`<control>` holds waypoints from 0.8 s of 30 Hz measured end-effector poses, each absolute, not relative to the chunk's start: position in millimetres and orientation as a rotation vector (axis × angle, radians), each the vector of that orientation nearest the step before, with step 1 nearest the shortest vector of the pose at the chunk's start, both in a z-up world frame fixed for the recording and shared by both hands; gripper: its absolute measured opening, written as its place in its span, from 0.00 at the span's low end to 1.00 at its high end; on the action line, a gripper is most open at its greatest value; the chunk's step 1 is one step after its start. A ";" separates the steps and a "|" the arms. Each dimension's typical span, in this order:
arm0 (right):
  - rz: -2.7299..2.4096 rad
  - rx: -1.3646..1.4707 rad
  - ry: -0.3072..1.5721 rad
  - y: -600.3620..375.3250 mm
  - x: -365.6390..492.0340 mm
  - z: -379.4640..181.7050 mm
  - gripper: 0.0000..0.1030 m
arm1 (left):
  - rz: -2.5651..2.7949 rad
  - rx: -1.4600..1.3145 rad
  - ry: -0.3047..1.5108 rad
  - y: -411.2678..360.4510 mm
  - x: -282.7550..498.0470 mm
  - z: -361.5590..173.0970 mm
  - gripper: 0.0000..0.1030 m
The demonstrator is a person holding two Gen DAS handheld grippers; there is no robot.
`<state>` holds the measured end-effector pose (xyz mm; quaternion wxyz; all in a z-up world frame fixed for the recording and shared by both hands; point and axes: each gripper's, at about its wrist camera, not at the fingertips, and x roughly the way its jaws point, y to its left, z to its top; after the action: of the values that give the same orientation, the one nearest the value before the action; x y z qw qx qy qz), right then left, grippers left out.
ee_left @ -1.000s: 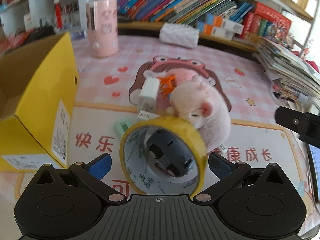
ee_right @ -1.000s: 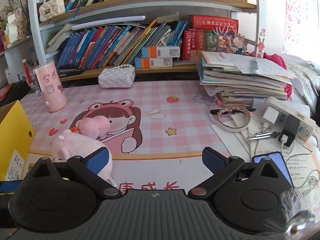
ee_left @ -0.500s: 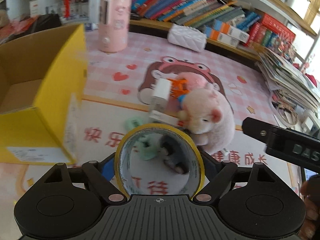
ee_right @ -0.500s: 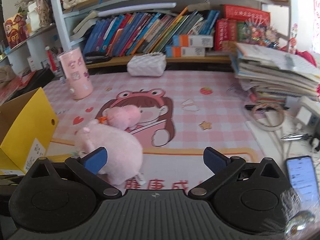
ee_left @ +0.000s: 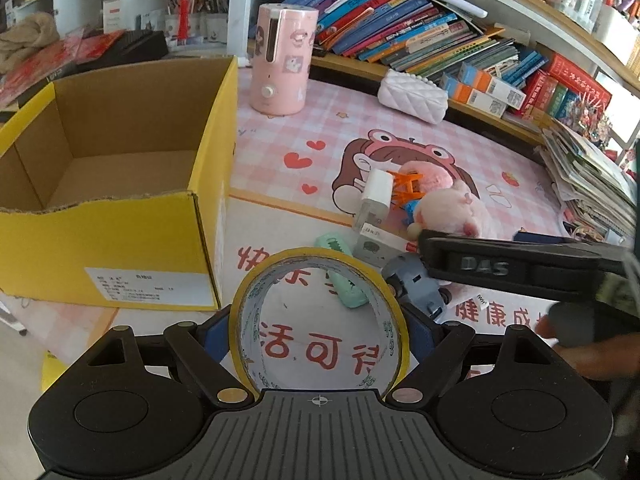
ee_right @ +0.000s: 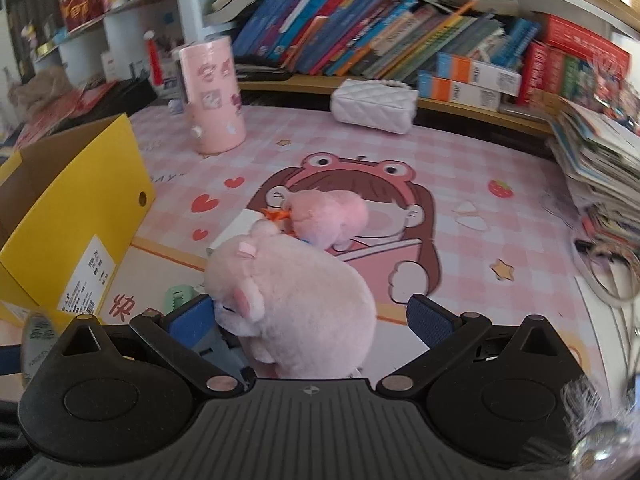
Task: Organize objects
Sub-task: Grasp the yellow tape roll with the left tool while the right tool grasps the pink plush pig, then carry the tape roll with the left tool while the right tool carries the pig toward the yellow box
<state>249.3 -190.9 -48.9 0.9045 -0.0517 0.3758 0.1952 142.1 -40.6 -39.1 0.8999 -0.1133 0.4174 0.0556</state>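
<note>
Your left hand-held gripper (ee_left: 318,334) is closed onto a yellow tape roll (ee_left: 320,322), held upright above the tabletop (ee_left: 280,224), just right of the open yellow box (ee_left: 120,184). Your right hand-held gripper (ee_right: 312,320) is spread wide, with the pink plush toy (ee_right: 296,300) sitting between its blue pads (ee_right: 430,320). A grey toy car (ee_left: 416,288), a mint clip (ee_left: 344,280) and a white charger (ee_left: 376,196) crowd around it. The right gripper's side reads "DAS".

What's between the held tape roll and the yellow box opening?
Left wrist view: only the box's near yellow wall and bare mat; the tape roll sits in the left gripper's jaws.
</note>
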 end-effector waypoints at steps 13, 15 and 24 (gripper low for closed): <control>0.355 -0.087 0.671 -207.0 244.0 -31.7 0.58 | 0.104 -0.225 0.838 -43.2 143.1 -34.1 0.83; 0.321 -0.081 0.626 -216.1 237.5 -23.8 0.58 | 0.091 -0.225 0.837 -46.2 144.0 -34.0 0.83; 0.206 -0.106 0.590 -242.5 211.0 -14.0 0.58 | 0.033 -0.218 0.817 -61.2 138.5 -31.0 0.83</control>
<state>211.0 -242.5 -14.0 0.9502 -0.0522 0.2899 0.1014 138.5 -61.2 -31.0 0.9119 -0.1056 0.3963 0.0162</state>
